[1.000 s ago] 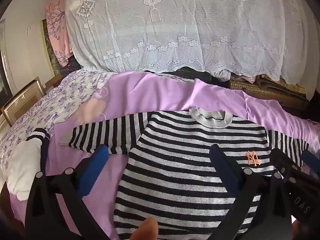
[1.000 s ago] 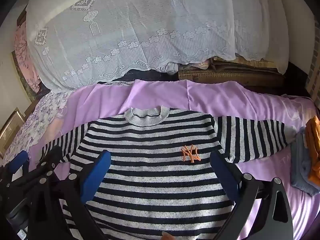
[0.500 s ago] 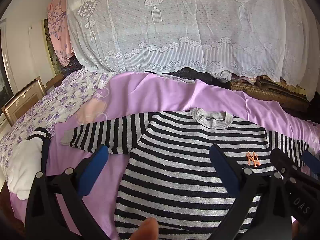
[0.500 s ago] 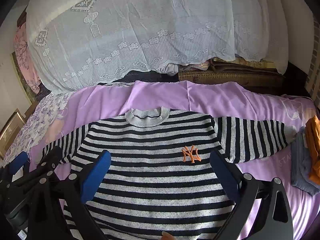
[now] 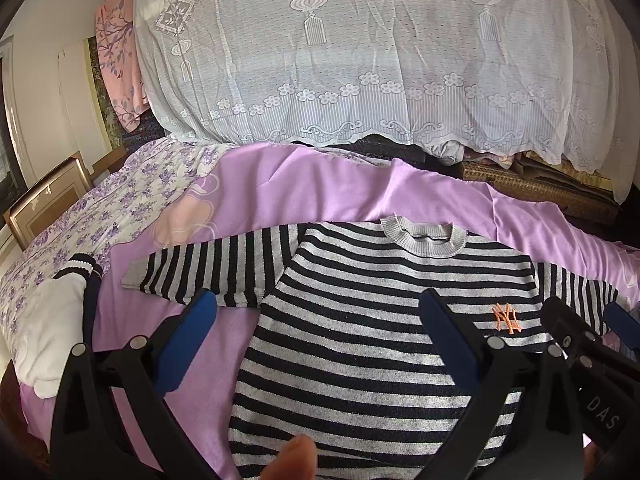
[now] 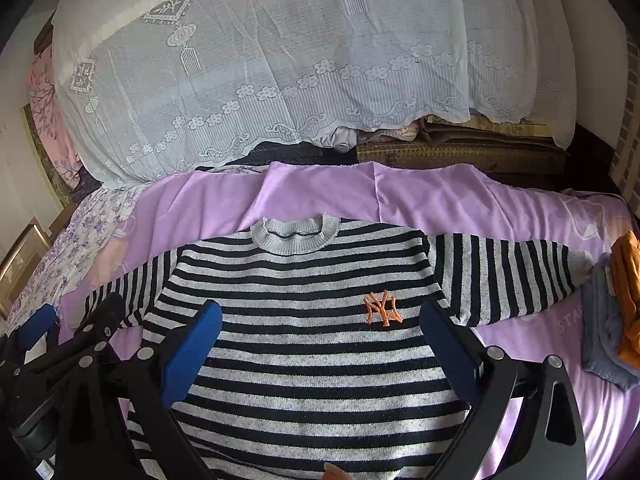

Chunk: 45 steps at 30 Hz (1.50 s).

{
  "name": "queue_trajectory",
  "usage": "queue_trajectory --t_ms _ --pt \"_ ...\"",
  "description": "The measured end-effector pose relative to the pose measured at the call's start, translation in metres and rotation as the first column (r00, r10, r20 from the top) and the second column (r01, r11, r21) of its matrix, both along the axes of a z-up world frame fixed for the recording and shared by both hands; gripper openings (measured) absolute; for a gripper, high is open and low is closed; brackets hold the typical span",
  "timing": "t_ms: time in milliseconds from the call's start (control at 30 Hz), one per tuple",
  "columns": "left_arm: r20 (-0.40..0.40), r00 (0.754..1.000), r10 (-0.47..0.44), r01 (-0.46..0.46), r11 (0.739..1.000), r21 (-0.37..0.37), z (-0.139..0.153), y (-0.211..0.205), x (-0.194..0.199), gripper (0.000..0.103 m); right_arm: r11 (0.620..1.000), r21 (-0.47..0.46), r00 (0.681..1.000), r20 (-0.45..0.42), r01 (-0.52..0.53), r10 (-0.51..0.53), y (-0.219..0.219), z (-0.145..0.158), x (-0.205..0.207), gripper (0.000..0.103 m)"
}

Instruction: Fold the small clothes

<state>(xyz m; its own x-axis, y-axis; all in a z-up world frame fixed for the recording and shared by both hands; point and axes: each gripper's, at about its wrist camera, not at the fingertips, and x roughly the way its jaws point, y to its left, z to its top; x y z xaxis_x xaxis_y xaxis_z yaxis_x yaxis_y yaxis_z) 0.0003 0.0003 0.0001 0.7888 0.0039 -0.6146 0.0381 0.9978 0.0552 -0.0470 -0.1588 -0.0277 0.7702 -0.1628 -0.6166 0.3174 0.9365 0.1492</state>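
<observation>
Lying flat on the lilac bedsheet [image 6: 420, 196], the black-and-grey striped knitted sweater [image 6: 304, 344] sits beneath the released left gripper [image 5: 316, 340] and released right gripper [image 6: 320, 340].

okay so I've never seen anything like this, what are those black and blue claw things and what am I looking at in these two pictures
Those are two hand-held grippers, one in each of a person's hands, each with a fisheye camera looking forward along its two blue-padded fingers. One picture is from the left gripper, the other from the right gripper. Both are open and hold nothing. Below them a striped sweater lies flat, sleeves spread, on a purple sheet. A white garment lies at the left, and folded grey and orange clothes at the right. A lace cover hangs over something bulky behind.
</observation>
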Motion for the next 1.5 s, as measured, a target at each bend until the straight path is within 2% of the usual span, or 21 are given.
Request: queue_trajectory --t_ms 1500 --pt "-0.004 1.0 0.0 0.0 1.0 -0.003 0.0 0.0004 0.0003 0.099 1.0 0.0 1.0 0.004 0.0 0.0 0.003 0.0051 0.0008 0.1"
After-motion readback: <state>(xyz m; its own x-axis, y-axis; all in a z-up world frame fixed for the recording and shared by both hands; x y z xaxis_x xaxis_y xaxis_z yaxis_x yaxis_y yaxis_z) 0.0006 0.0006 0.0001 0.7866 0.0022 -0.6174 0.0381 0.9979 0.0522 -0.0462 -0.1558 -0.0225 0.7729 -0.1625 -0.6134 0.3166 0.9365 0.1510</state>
